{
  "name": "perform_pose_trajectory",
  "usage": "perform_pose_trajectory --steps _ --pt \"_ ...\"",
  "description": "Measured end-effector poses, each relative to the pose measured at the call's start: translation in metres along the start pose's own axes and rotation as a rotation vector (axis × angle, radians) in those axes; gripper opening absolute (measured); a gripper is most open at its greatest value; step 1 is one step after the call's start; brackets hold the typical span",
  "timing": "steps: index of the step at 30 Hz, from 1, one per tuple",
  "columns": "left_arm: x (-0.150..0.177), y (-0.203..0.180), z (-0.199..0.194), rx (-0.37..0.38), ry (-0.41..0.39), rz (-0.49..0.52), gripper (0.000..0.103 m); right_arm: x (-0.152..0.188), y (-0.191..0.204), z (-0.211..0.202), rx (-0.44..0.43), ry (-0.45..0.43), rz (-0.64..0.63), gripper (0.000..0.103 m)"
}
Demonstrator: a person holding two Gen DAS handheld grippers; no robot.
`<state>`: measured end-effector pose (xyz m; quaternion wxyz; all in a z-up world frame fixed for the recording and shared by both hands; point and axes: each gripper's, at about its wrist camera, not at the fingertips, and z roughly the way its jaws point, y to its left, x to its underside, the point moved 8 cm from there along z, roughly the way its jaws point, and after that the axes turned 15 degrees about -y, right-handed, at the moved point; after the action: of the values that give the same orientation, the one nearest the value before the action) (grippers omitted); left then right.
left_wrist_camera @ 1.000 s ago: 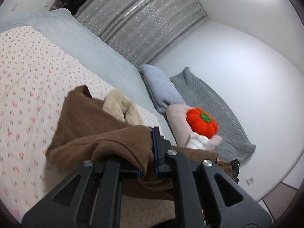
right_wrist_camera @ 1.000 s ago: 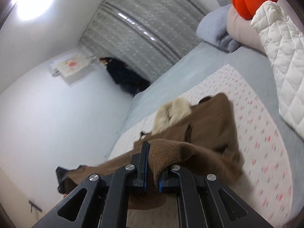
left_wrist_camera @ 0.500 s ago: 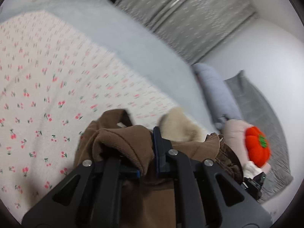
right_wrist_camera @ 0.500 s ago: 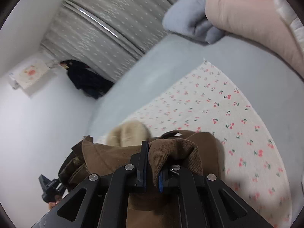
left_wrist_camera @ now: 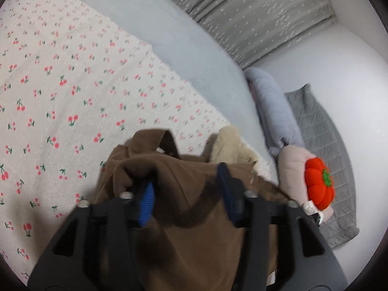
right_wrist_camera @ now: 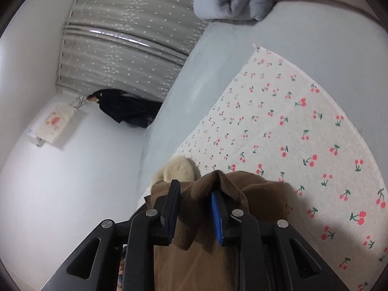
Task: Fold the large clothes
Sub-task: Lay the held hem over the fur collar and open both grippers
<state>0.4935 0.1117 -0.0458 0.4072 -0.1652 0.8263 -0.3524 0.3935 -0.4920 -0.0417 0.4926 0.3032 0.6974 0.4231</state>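
A large brown garment (left_wrist_camera: 191, 213) with a cream fleece lining (left_wrist_camera: 230, 148) lies bunched on the cherry-print sheet (left_wrist_camera: 60, 77). My left gripper (left_wrist_camera: 186, 194) is open, its jaws wide apart, with brown cloth draped loosely over and between them. In the right wrist view the same brown garment (right_wrist_camera: 198, 262) and its cream lining (right_wrist_camera: 178, 169) sit on the cherry-print sheet (right_wrist_camera: 303, 133). My right gripper (right_wrist_camera: 194, 203) is open too, with a ribbed fold of the garment resting between its fingers.
A grey-blue blanket (left_wrist_camera: 189, 48) covers the bed beyond the sheet. Pillows (left_wrist_camera: 274, 104), a grey quilt (left_wrist_camera: 325, 140) and an orange pumpkin cushion (left_wrist_camera: 319, 186) lie at the bed's head. A starred grey curtain (right_wrist_camera: 126, 38) and dark hanging clothes (right_wrist_camera: 126, 108) line the wall.
Both grippers lowered the brown garment onto the sheet and then opened, letting go of the cloth they had been shut on.
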Motion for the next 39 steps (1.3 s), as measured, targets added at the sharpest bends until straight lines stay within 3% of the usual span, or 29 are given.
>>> perform_pose_trajectory --steps 1,2,3,7,12,14,15,16,17,18,19,20,21,23,25,27,30,33,36,37,38,39 --pt "-0.007 -0.002 -0.004 0.005 -0.052 0.001 0.079 -0.006 0.005 -0.003 -0.021 -0.042 0.017 0.051" --pt "-0.017 -0.004 -0.012 -0.002 -0.117 0.023 0.082 -0.014 0.008 -0.008 -0.044 -0.086 0.035 0.060" --pt "-0.019 -0.004 -0.014 -0.026 -0.140 0.059 0.082 -0.021 0.011 -0.012 -0.048 -0.118 0.029 0.062" --pt "-0.010 -0.007 0.001 -0.153 -0.074 0.265 0.082 -0.012 0.028 0.000 0.093 -0.056 -0.213 0.062" --pt "0.013 -0.010 0.041 -0.242 0.024 0.573 0.082 0.044 0.044 0.046 0.329 0.113 -0.689 0.063" --pt "0.018 -0.005 0.058 -0.268 0.072 0.625 0.082 0.062 0.040 0.064 0.390 0.164 -0.800 0.063" --pt "0.021 -0.004 0.069 -0.272 0.106 0.650 0.081 0.070 0.037 0.076 0.421 0.191 -0.848 0.063" --pt "0.022 -0.003 0.073 -0.274 0.117 0.659 0.069 0.076 0.032 0.087 0.445 0.206 -0.879 0.063" --pt "0.022 -0.004 0.077 -0.267 0.116 0.658 0.057 0.079 0.027 0.092 0.461 0.212 -0.896 0.063" --pt "0.022 -0.006 0.078 -0.261 0.107 0.641 0.026 0.082 0.022 0.099 0.478 0.217 -0.906 0.059" --pt "0.022 -0.008 0.078 -0.251 0.098 0.616 0.014 0.085 0.019 0.103 0.478 0.213 -0.902 0.052" --pt "0.021 -0.012 0.075 -0.236 0.073 0.593 0.013 0.089 0.017 0.106 0.460 0.211 -0.889 0.031" --pt "0.020 -0.016 0.071 -0.211 0.041 0.577 0.011 0.090 0.017 0.106 0.447 0.207 -0.881 0.019" --pt "0.013 -0.023 0.054 -0.159 -0.035 0.531 0.010 0.089 0.023 0.098 0.437 0.150 -0.897 0.009" --pt "-0.007 -0.025 0.030 -0.079 -0.144 0.419 0.010 0.077 0.039 0.082 0.407 0.026 -0.894 0.008" --pt "-0.024 -0.018 0.021 -0.019 -0.200 0.305 0.010 0.062 0.056 0.062 0.353 -0.109 -0.854 0.008" --pt "-0.029 -0.012 0.038 -0.060 -0.224 0.306 0.010 0.047 0.075 0.061 0.317 -0.207 -0.821 0.008" --pt "-0.030 0.008 0.072 -0.141 -0.211 0.282 0.016 0.043 0.073 0.090 0.376 -0.185 -0.860 0.008" --pt "-0.021 0.039 0.106 -0.265 -0.166 0.301 0.037 0.049 0.038 0.125 0.500 -0.104 -0.899 0.010" --pt "-0.015 0.055 0.120 -0.317 -0.126 0.286 0.040 0.051 0.016 0.136 0.578 -0.073 -0.907 0.010" --pt "-0.012 0.065 0.128 -0.330 -0.091 0.247 0.040 0.052 -0.008 0.142 0.656 -0.035 -0.864 0.010" --pt "-0.016 0.070 0.128 -0.309 -0.104 0.204 0.039 0.052 -0.022 0.145 0.670 -0.009 -0.806 0.009"
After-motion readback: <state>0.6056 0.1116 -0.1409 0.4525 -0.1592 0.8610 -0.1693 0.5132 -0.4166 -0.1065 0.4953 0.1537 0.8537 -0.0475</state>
